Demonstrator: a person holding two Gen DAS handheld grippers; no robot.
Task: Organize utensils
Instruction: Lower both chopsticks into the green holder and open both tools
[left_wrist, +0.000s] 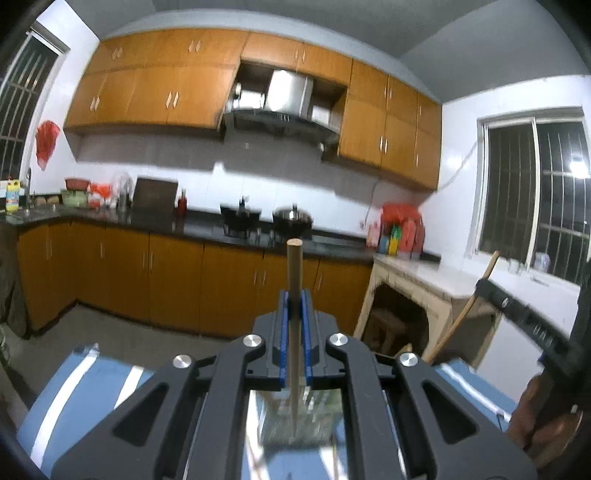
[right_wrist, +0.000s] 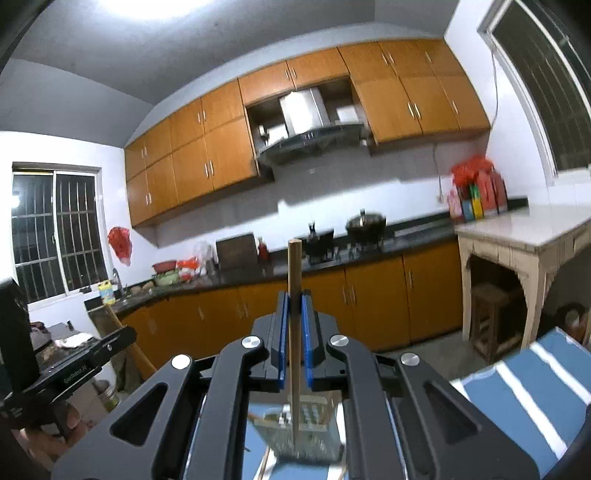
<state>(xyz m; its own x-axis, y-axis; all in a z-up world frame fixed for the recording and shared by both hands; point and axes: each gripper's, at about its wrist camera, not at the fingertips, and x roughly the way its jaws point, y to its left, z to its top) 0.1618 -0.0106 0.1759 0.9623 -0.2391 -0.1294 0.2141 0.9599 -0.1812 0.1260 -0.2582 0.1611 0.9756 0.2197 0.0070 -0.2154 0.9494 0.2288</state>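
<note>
My left gripper (left_wrist: 294, 301) is shut on a wooden chopstick (left_wrist: 294, 266) that sticks forward past the blue pads, raised well above the table. My right gripper (right_wrist: 294, 301) is shut on another wooden chopstick (right_wrist: 294, 269) held the same way. The right gripper also shows at the right edge of the left wrist view (left_wrist: 524, 314), with its chopstick (left_wrist: 469, 306) slanting down. The left gripper's body shows at the left of the right wrist view (right_wrist: 74, 365), its jaws hidden there. Both point across the kitchen.
A blue and white striped cloth (left_wrist: 85, 384) lies below the grippers. Orange cabinets (left_wrist: 177, 280) under a dark counter with pots (left_wrist: 291, 218) run along the far wall. A pale marble-topped table (right_wrist: 524, 229) stands at the right.
</note>
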